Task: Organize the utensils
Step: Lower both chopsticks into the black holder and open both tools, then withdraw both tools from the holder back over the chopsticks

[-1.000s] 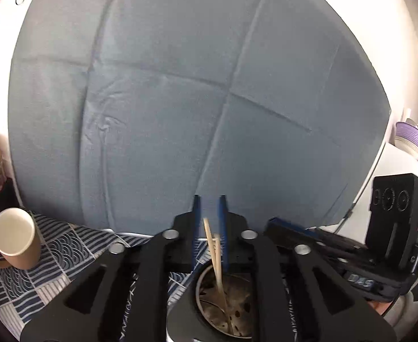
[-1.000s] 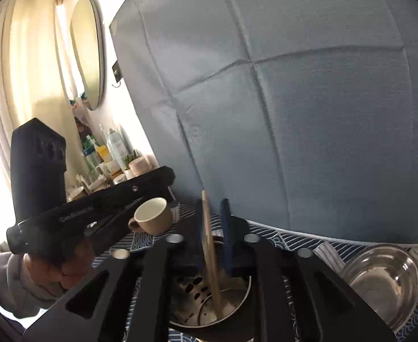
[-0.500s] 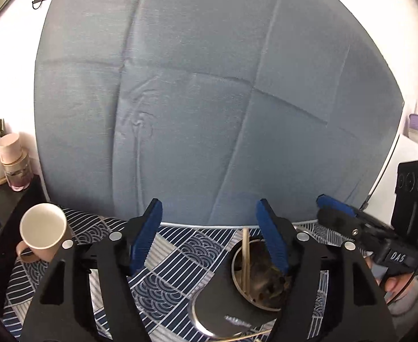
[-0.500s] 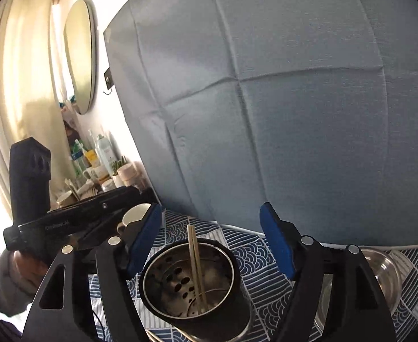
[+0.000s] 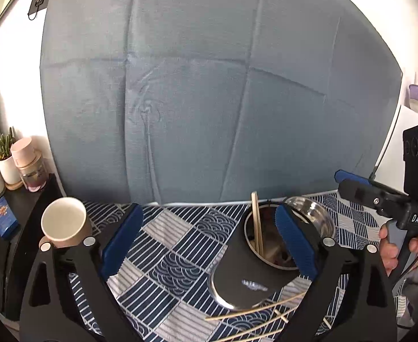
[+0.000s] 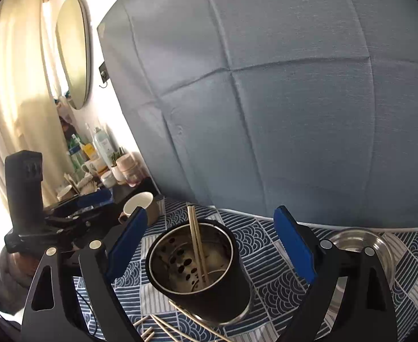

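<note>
A black utensil holder (image 5: 247,273) with a perforated steel liner stands on the patterned cloth; it also shows in the right wrist view (image 6: 209,290). Two wooden chopsticks (image 5: 256,225) stand inside it, also seen in the right wrist view (image 6: 196,245). Several loose chopsticks (image 5: 254,313) lie on the cloth in front of the holder, and in the right wrist view (image 6: 163,327). My left gripper (image 5: 209,239) is open and empty, above the cloth left of the holder. My right gripper (image 6: 209,242) is open and empty, with its jaws either side of the holder's rim.
A beige mug (image 5: 63,225) stands at the left on the blue patterned cloth (image 5: 174,256). A steel bowl (image 6: 360,245) sits right of the holder. A blue-grey padded panel (image 5: 209,99) rises behind. Jars and a small plant (image 5: 6,156) crowd a dark shelf at the left.
Both grippers were shut on a chopstick over the holder a second ago. They opened, the chopsticks dropped into the holder, and both grippers have drawn back and up.
</note>
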